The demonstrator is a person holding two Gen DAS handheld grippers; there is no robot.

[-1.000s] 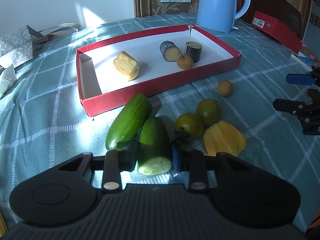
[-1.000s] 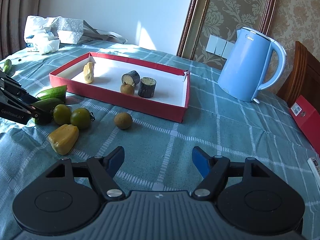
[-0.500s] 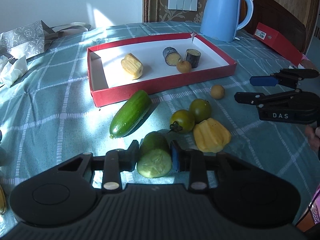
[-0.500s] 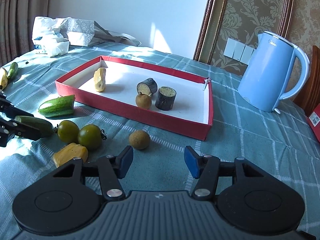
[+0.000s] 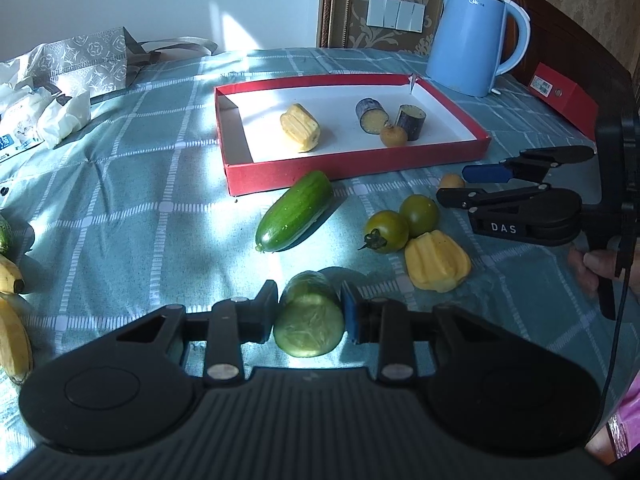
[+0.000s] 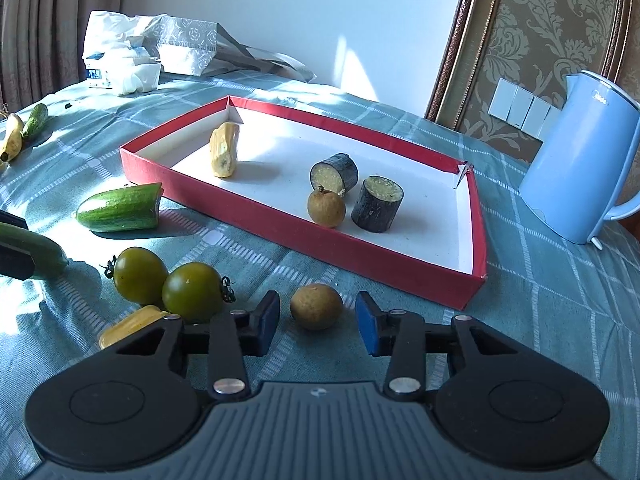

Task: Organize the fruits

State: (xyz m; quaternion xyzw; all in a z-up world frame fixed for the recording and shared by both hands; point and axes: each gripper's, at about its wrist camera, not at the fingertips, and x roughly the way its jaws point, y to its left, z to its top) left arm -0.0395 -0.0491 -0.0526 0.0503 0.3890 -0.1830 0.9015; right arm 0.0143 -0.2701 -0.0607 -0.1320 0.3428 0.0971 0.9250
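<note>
Tablecloth (image 5: 120,208) (bare left of tray (image 5: 280,182))

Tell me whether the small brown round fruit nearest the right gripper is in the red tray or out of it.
Out. The brown fruit lies on the tablecloth outside the red tray, between the closing right gripper's untouching fingers.

Your left wrist camera looks down its own fingers across the table toward the red tray (image 5: 356,162), from the tray's long near side, and sees it at middle range. Your right wrist camera faces that tray (image 6: 304,227) from its right-hand corner, closer and lower. Both views share the tray, the blue kettle (image 5: 468,40) behind it, and the green tomatoes (image 6: 168,284) before it.
</note>
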